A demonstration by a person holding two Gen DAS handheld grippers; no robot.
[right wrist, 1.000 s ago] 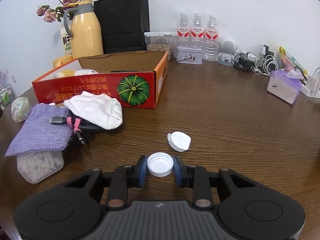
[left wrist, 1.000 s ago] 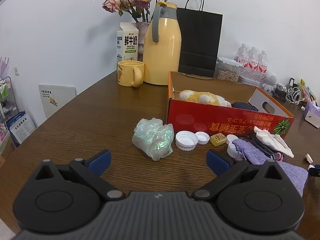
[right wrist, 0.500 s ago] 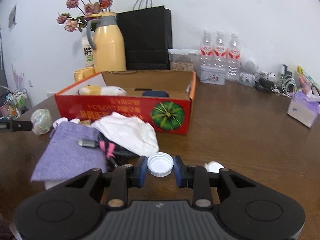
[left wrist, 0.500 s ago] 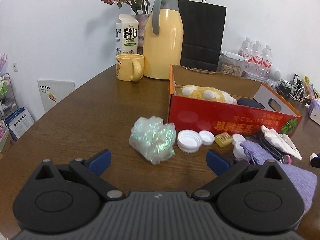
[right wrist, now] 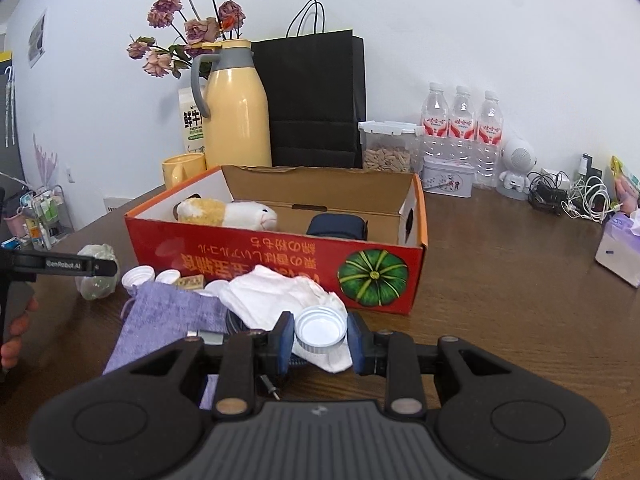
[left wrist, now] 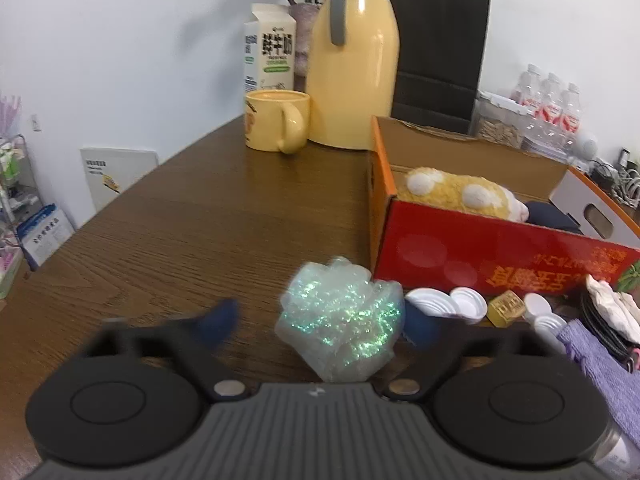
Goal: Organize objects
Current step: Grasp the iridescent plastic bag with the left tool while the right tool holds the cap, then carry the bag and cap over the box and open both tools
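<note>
My left gripper [left wrist: 320, 326] is open, its blurred blue pads on either side of an iridescent crumpled plastic ball [left wrist: 340, 318] on the brown table. My right gripper [right wrist: 320, 338] is shut on a white bottle cap [right wrist: 320, 329] and holds it above a white cloth [right wrist: 280, 294], in front of the red cardboard box [right wrist: 280, 258]. The box [left wrist: 500, 252] holds a yellow-and-white plush toy [left wrist: 456, 192] and a dark pouch [right wrist: 338, 226]. White caps [left wrist: 448, 304] and a small gold block [left wrist: 508, 308] lie by the box front.
A purple cloth bag [right wrist: 168, 320] and black cable lie left of the white cloth. A yellow mug [left wrist: 278, 126], yellow thermos [left wrist: 354, 56], milk carton, flowers, black paper bag [right wrist: 316, 100], water bottles [right wrist: 460, 120] and chargers line the back. A tissue pack [right wrist: 618, 246] sits right.
My left gripper moved forward so the plastic ball now lies between its pads, which have started closing in. My right gripper carried the cap up and left, over the white cloth toward the box.
</note>
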